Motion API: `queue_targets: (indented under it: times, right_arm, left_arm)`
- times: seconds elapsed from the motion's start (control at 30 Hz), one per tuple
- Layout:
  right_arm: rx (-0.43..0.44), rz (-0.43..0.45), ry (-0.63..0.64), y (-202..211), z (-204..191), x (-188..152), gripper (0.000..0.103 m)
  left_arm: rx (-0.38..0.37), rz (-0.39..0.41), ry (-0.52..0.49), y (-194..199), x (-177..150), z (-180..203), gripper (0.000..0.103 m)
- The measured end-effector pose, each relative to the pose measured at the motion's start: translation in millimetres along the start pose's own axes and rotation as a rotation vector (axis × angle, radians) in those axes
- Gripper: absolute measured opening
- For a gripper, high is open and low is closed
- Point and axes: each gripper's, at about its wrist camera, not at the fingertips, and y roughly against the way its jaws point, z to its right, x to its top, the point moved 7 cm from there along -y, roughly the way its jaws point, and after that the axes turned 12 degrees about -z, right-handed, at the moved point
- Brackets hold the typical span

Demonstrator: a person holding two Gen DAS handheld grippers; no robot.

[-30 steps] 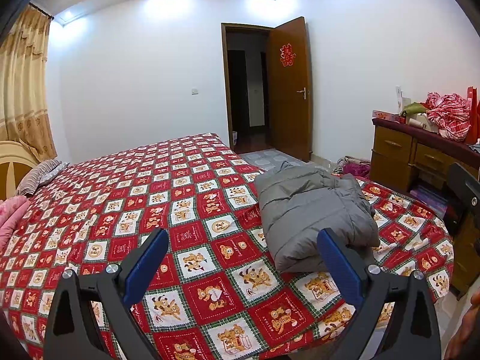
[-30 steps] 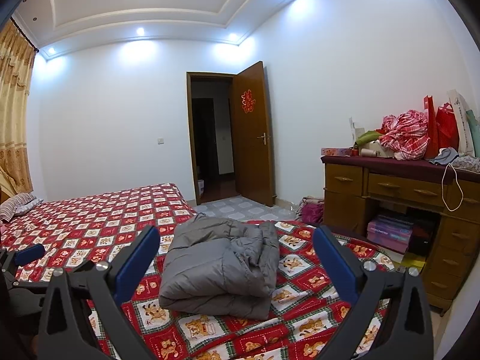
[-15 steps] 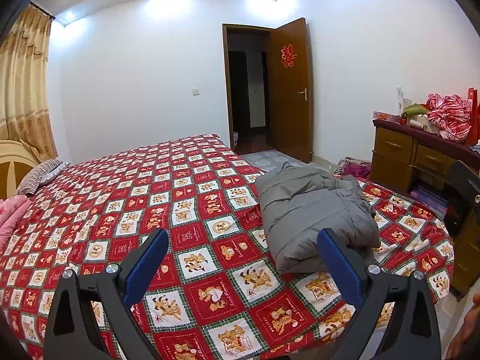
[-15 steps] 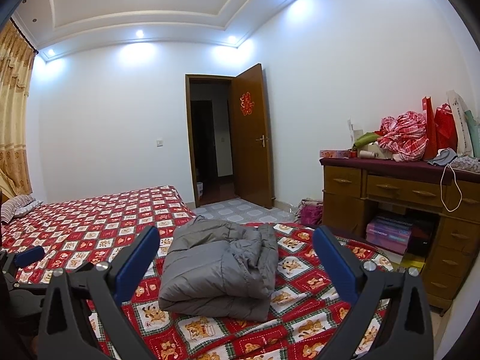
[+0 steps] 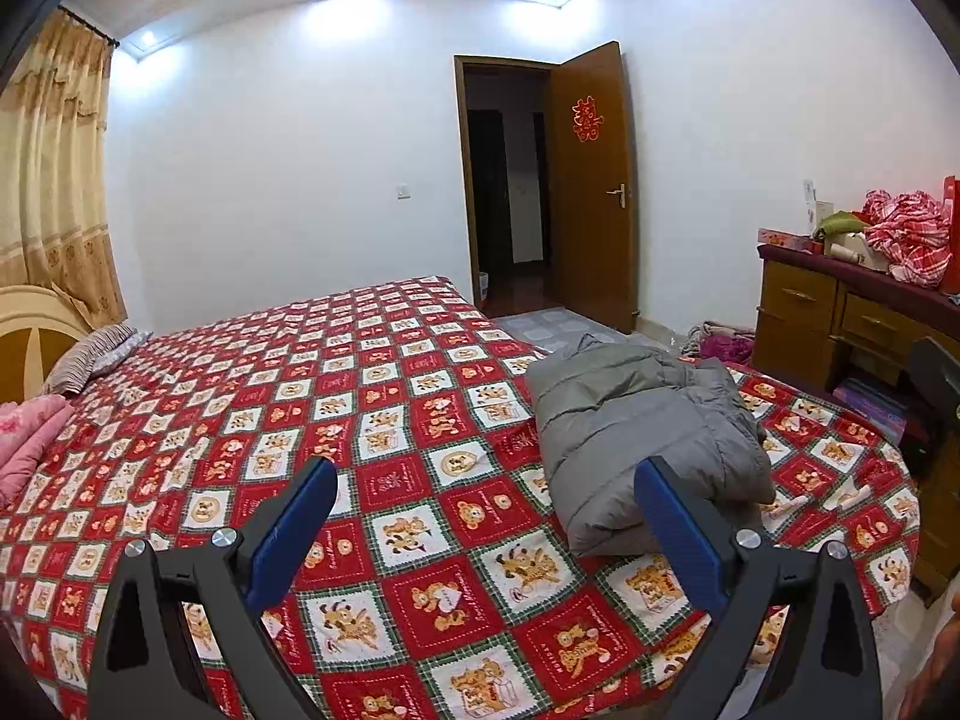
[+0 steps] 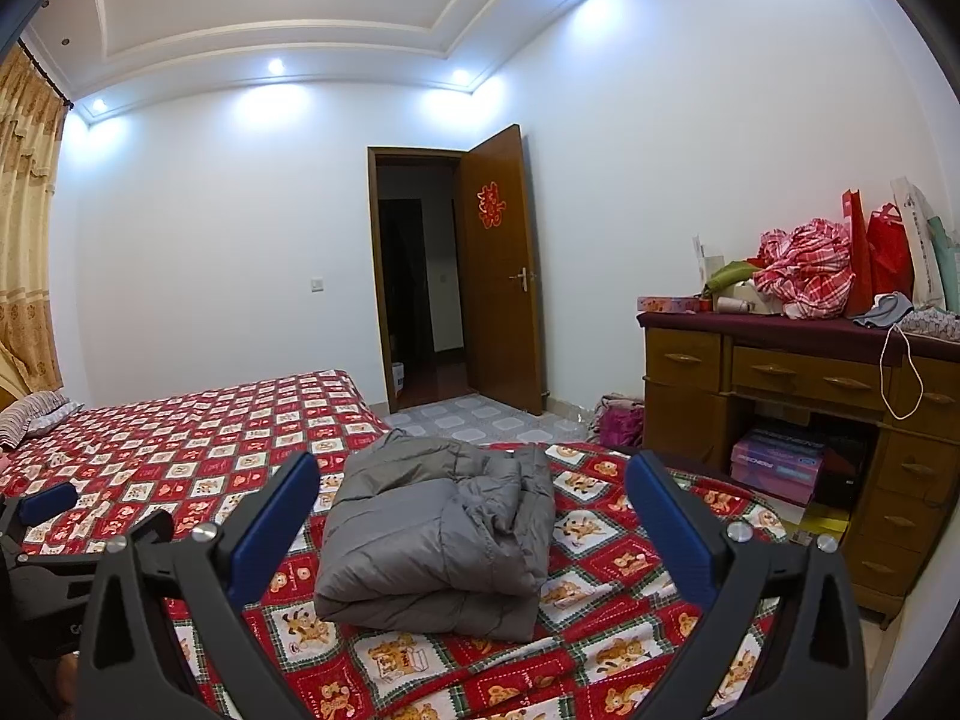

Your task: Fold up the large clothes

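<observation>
Folded grey jacket (image 6: 441,531) dead ahead of right hand-held gripper (image 6: 468,516), nearer than left hand-held gripper (image 5: 486,516); both spread apart, empty

- bedspread (image 5: 384,420) ahead-left of left gripper (image 5: 489,531): open, flat
- folded grey jacket (image 6: 441,531) bulks between right gripper (image 6: 471,519) fingers
- dresser (image 6: 780,384) blocks far right

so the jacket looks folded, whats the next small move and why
Probably just keep both grippers back and leave it. The grey jacket lies as a compact folded bundle on the bed, and the left gripper and right gripper are open, holding nothing.
</observation>
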Motion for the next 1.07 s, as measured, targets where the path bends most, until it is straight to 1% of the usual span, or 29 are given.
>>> queue_targets:
  times: [0.13,0.27,0.43,0.6,0.73,0.83,1.07]
  right_arm:
    - [-0.001,0.0,0.0,0.5,-0.4,-0.6,0.103]
    - [-0.001,0.001,0.0,0.7,-0.6,-0.5,0.103]
    - [-0.002,0.0,-0.001,0.8,-0.7,-0.8,0.103]
    - [-0.004,-0.015,0.001,-1.4,-1.7,-5.0,0.103]
    - [-0.004,-0.024,-0.002,-3.3,-1.7,-7.0,0.103]
    - [-0.003,-0.028,-0.003,-4.4,-1.8,-7.4,0.103]
    - [-0.001,-0.049,-0.006,-10.9,-2.1,-9.9,0.103]
  left_arm:
    - [0.017,0.0,-0.011,-0.9,-0.7,-0.4,0.1]
    - [0.008,-0.006,-0.005,-2.7,-0.6,-1.5,0.1]
    - [0.036,-0.001,0.009,-5.9,0.1,-6.1,0.1]
    - [0.013,-0.014,0.032,-10.8,0.1,-10.1,0.1]
    - [-0.037,-0.042,0.037,-16.4,-1.8,-9.2,0.1]
    - [-0.023,-0.042,0.026,-16.8,-2.5,-8.6,0.1]
    - [-0.006,-0.058,0.048,-21.2,-2.2,-17.6,0.1]
